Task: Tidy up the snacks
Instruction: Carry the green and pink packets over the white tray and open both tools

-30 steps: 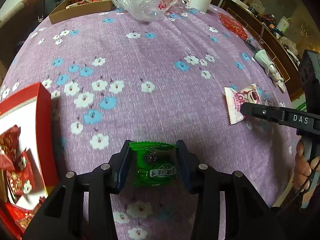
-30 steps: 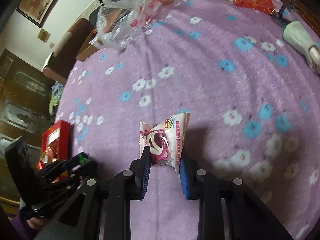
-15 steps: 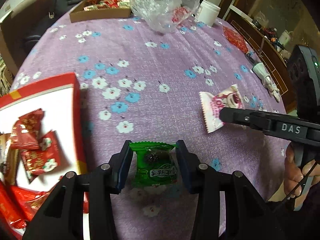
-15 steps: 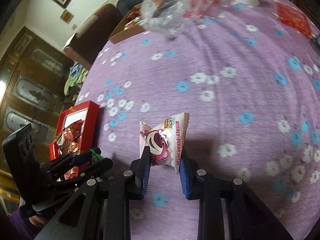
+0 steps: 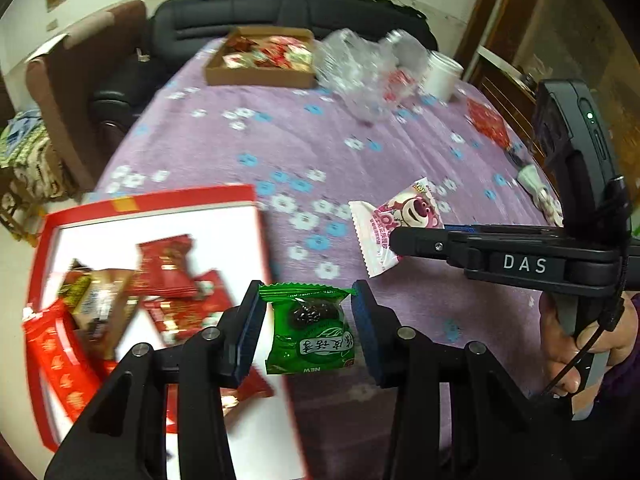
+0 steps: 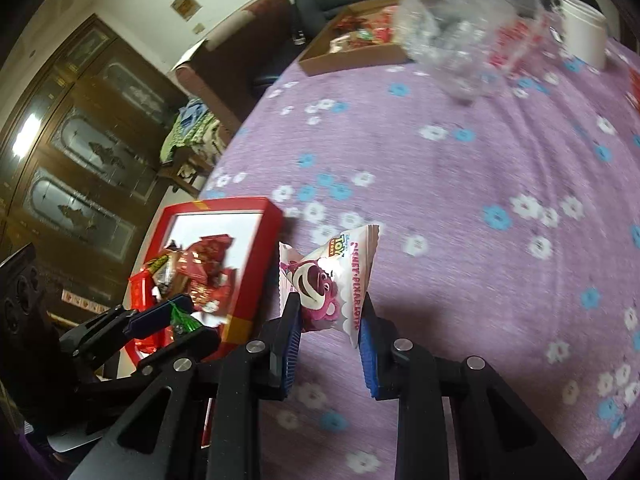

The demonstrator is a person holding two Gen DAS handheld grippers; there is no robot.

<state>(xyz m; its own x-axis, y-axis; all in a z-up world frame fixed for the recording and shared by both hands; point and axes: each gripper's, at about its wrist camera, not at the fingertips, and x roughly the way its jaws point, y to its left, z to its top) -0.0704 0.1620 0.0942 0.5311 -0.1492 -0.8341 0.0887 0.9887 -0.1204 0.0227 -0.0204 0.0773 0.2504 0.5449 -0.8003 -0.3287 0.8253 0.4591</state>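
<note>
Table: purple flowered cloth covers it.
Red box: near left corner, white inside, red packets lying in it.
Left gripper: closed on a green snack, held over the red box's right edge.
Right gripper: clamped on a pink snack, held above the cloth just right of the red box.
Far end: cardboard tray of snacks, crumpled clear bag, white jar.
Room: black sofa behind the table, dark wooden cabinet at left.
</note>
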